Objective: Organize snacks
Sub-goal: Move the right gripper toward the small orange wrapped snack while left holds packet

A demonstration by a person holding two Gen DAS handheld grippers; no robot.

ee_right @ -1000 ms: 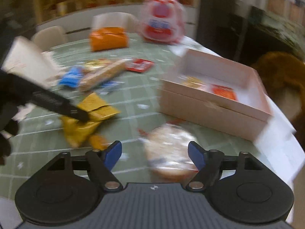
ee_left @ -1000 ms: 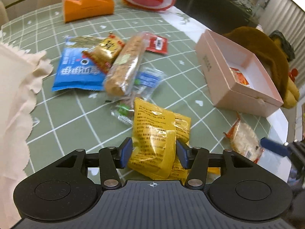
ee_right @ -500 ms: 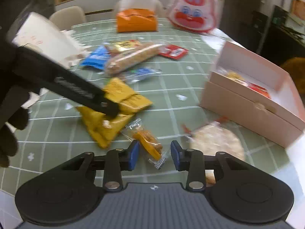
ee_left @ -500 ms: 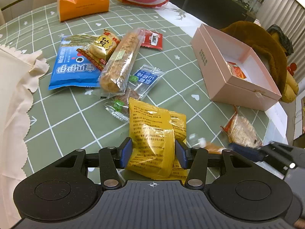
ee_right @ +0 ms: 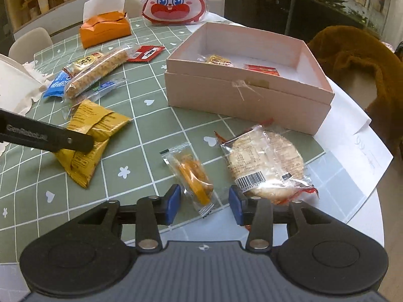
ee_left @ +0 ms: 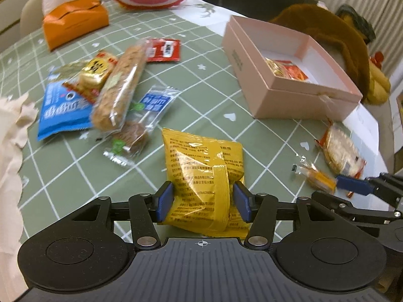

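My left gripper [ee_left: 203, 201] is shut on a yellow snack packet [ee_left: 205, 176], which also shows in the right wrist view [ee_right: 88, 136]. My right gripper [ee_right: 204, 202] stands open around a small clear-wrapped orange snack [ee_right: 195, 178] lying on the table; the pads do not touch it. A round rice cracker packet [ee_right: 264, 163] lies just right of it. The open pink box [ee_right: 252, 100] holds two small snacks [ee_right: 262, 69] and stands beyond. More snacks lie in a pile at the left [ee_left: 118, 88].
An orange tissue box [ee_right: 104, 29] and a rabbit-face bag [ee_right: 173, 0] stand at the far side. A white cloth [ee_left: 10, 151] lies at the left. A brown plush [ee_right: 357, 58] sits right of the box. White paper [ee_right: 357, 138] lies at the table's right edge.
My right gripper moved left from the rice cracker to the small orange snack, narrowed, then opened wider around it. My left gripper kept hold of the yellow packet.
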